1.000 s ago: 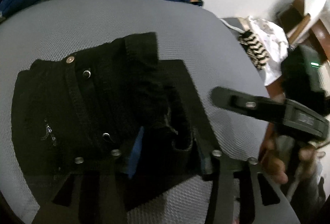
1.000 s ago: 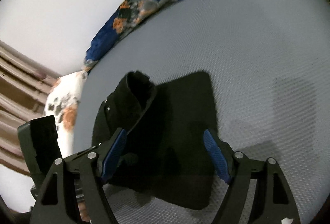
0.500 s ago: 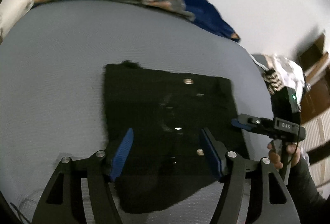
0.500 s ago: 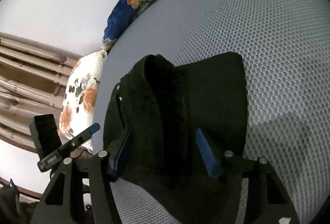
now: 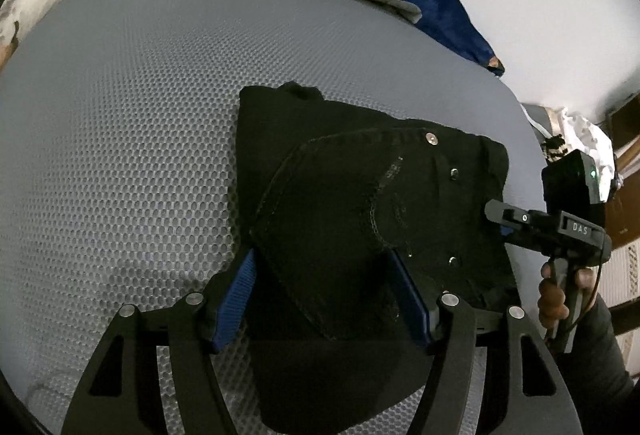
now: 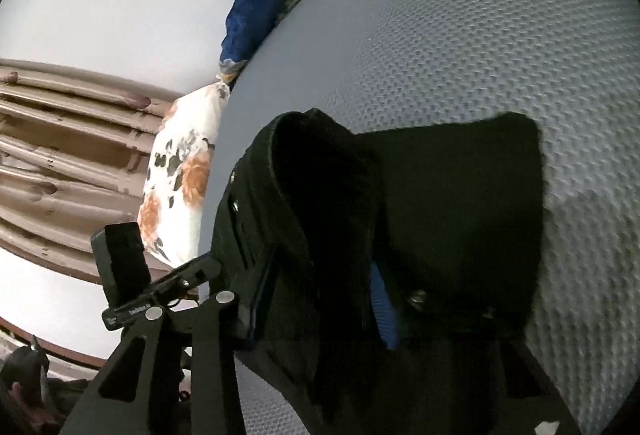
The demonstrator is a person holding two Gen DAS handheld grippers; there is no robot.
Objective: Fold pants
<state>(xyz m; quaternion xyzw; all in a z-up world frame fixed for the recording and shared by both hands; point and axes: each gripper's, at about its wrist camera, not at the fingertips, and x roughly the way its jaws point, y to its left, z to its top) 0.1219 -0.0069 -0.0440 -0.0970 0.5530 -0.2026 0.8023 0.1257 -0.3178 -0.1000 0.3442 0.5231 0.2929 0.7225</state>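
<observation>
As things stand: I have the black pants (image 5: 352,171) lying part-folded on the grey mesh bed (image 5: 120,123), slightly right of its middle, waistband rivets towards the right edge.
Left tool (image 5: 324,299): pads apart, having just been opening; a loose pocket flap lies between them, but I see no pinch on it.
Right tool (image 6: 320,307): jaws have just been closing, and they look clamped on a thick, raised fold of the pants at the right side.
Fabric: I judge it heavy, denim-like cloth, soft enough to drape yet stiff at seams and waistband; not slippery, not fragile.
Handling: layers will likely bunch and drag each other if I lift only one side.
Where to hold: I would take the near edge through all layers, close to a seam, matching the right tool's grip.
Risk: catching only the top flap would open the fold instead of carrying it.
</observation>
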